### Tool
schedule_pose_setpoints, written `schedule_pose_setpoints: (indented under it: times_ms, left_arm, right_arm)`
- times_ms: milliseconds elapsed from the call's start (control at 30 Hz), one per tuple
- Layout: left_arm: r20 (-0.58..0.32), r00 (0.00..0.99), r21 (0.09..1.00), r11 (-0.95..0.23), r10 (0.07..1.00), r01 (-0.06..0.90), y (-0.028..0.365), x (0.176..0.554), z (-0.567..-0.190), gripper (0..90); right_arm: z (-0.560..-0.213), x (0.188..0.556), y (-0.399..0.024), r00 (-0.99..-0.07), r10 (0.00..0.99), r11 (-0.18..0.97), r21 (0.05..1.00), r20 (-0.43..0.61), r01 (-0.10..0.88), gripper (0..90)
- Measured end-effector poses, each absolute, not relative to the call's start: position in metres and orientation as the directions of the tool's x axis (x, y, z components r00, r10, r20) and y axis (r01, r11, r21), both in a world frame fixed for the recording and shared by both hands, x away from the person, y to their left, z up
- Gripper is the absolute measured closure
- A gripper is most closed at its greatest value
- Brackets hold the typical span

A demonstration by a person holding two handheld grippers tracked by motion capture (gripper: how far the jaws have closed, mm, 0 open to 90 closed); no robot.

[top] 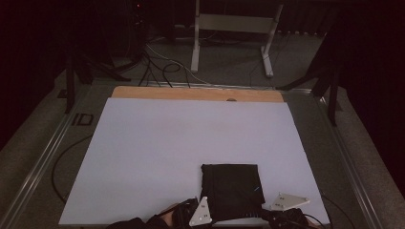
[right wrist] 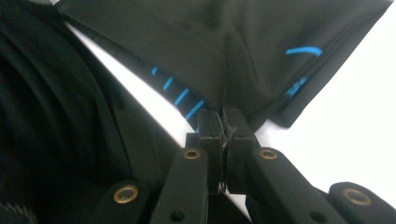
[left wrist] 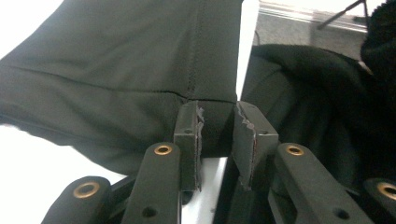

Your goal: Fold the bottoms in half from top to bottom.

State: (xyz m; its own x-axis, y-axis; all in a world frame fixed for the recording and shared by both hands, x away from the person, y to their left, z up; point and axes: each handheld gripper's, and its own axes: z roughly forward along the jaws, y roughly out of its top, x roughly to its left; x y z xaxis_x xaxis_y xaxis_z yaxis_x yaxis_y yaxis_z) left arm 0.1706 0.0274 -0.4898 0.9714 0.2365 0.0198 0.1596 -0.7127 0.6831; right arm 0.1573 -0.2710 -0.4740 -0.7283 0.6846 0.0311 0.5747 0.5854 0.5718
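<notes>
garment: soft, light, I'm expecting sag | right claw pinching near edge | left claw apart at corner hem, gripping nothing | table

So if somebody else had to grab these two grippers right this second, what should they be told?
Right gripper: shut on the near edge of the black garment.
Left gripper: jaws apart at the garment's near left corner, cloth between them, not pinched.
Garment: folded into a rectangle, near edge of the white sheet.
Done: folds look made.
Left: probably close the left gripper, then finish the fold or lift.
</notes>
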Motion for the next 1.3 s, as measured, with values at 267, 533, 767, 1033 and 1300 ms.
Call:
schedule_pose_setpoints:
  times_ms: [267, 533, 767, 1033, 1300]
  left_arm:
    - [-0.05, 0.972, 0.671, -0.713, 0.228, 0.202, 0.031, 0.179, -0.495, 70.4]
    - [-0.087, 0.971, 0.684, -0.695, 0.221, 0.22, 0.035, 0.181, -0.489, 57.7]
    - [-0.132, 0.952, 0.748, -0.602, 0.276, 0.279, 0.045, 0.192, -0.471, 43.1]
    - [-0.149, 0.922, 0.768, -0.546, 0.358, 0.336, 0.051, 0.204, -0.457, 15.0]
    - [-0.148, 0.918, 0.767, -0.544, 0.367, 0.341, 0.049, 0.21, -0.455, 3.3]
  right_arm:
    - [-0.482, 0.155, -0.268, -0.756, 0.65, 0.619, 0.523, 0.077, 0.585, 86.6]
    - [-0.476, 0.156, -0.277, -0.751, 0.649, 0.595, 0.532, 0.123, 0.602, 69.0]
    - [-0.454, 0.16, -0.296, -0.676, 0.732, 0.487, 0.627, 0.088, 0.608, 59.8]
    - [-0.445, 0.18, -0.284, -0.632, 0.771, 0.432, 0.67, 0.073, 0.604, 40.0]
    - [-0.441, 0.198, -0.274, -0.617, 0.781, 0.382, 0.702, 0.102, 0.6, 18.6]
